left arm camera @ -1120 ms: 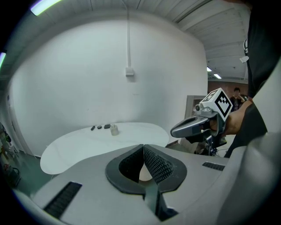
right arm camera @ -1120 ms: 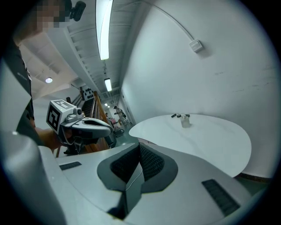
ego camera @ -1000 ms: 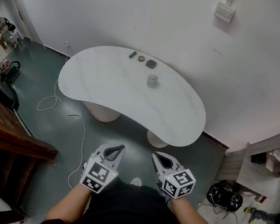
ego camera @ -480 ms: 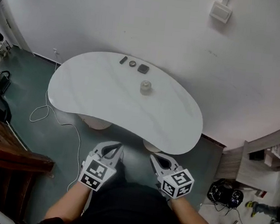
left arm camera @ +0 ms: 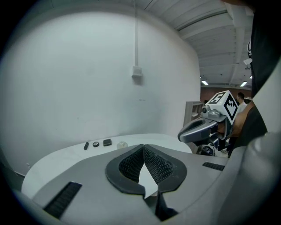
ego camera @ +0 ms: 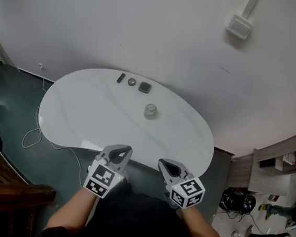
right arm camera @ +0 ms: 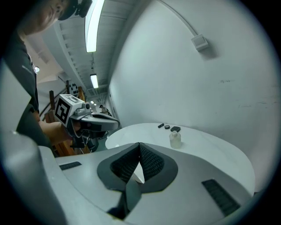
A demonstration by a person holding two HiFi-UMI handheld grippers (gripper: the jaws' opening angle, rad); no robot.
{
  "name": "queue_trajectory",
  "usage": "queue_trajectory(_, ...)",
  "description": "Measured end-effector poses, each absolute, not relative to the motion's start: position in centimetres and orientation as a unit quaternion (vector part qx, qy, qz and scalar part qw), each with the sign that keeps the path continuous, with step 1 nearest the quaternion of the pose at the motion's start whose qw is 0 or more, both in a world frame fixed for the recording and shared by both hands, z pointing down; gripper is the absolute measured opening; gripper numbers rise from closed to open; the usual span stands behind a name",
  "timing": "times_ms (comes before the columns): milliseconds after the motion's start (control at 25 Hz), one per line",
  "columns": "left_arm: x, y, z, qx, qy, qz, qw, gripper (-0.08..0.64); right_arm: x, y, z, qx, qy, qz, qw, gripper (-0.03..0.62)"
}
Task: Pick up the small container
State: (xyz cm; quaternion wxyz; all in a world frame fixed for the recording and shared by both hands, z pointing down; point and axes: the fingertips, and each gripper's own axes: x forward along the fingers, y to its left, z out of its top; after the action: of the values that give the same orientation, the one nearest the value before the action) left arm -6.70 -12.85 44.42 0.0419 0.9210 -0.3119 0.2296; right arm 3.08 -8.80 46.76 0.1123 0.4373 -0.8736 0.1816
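A small clear container [ego camera: 150, 111] with a lid stands upright past the middle of the white kidney-shaped table [ego camera: 85, 119]; the right gripper view shows the container [right arm camera: 175, 139] too, and it is only a pale spot [left arm camera: 122, 144] in the left gripper view. My left gripper [ego camera: 122, 150] hangs over the table's near edge, jaws shut and empty. My right gripper [ego camera: 165, 165] sits beside it at the same edge, also shut with nothing in it. Both are well short of the container.
Three small dark items [ego camera: 132, 82] lie in a row at the table's far edge by the white wall. A wooden bench [ego camera: 3, 195] stands at the left, a cable [ego camera: 30, 134] trails on the floor, and shelving with clutter [ego camera: 279, 166] is at the right.
Both grippers have moved forward from over the floor to the table's near edge. The table and container now sit lower and closer in the head view.
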Motion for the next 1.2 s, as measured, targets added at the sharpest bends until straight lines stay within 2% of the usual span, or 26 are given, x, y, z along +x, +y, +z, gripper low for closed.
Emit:
queue_trajectory(560, -9.0, -24.4, 45.7, 0.944, -0.227, 0.238, 0.022, 0.017, 0.6, -20.2, 46.5, 0.506, -0.832, 0.201, 0.106, -0.005)
queue_trajectory(1200, -7.5, -27.3, 47.7, 0.94, -0.236, 0.242, 0.044, 0.017, 0.8, -23.4, 47.1, 0.489, -0.842, 0.186, 0.135, -0.005)
